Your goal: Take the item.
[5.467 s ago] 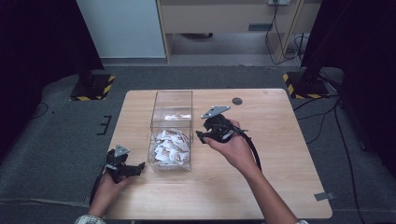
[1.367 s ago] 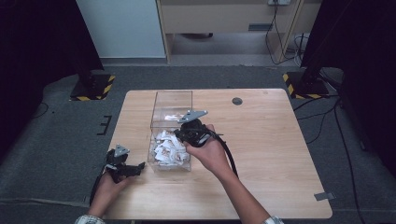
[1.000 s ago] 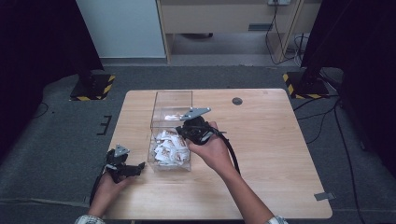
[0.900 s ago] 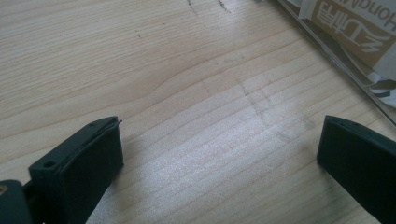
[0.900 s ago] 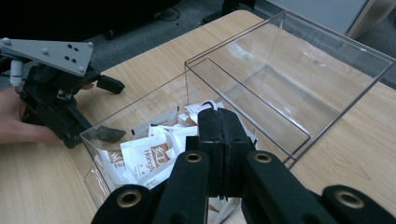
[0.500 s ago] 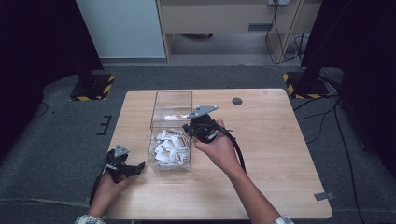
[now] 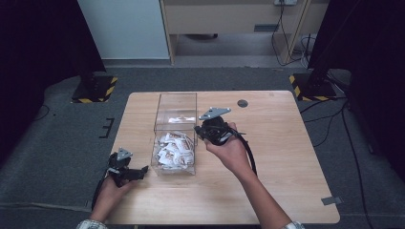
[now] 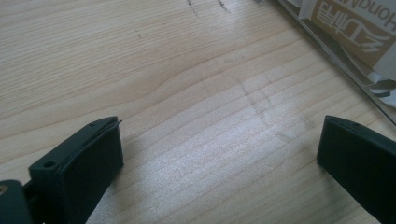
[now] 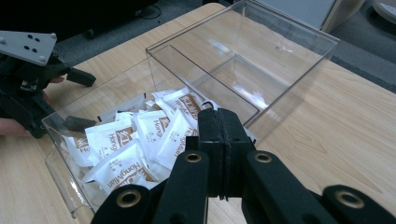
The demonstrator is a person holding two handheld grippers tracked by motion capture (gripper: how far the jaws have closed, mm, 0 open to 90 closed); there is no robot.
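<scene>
The right gripper [image 7: 199, 135], jaws pressed together and empty, is hovering beside the clear two-compartment plastic box [image 7: 191, 102], whose near compartment holds white sachets [image 7: 175, 150]. The left gripper [image 7: 143, 170], jaws wide, is resting near the wooden table's [image 7: 286, 143] near-left corner. Picking a sachet probably calls for opening first.

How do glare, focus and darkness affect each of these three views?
High view: the table is evenly lit, the room's sides fall into black, and glare streaks the clear box. Left gripper view: the wood grain is sharp with a soft sheen; the packets behind the box wall blur slightly. Right gripper view: reflections gleam on the box's far compartment; the shut right gripper is crisp.
</scene>
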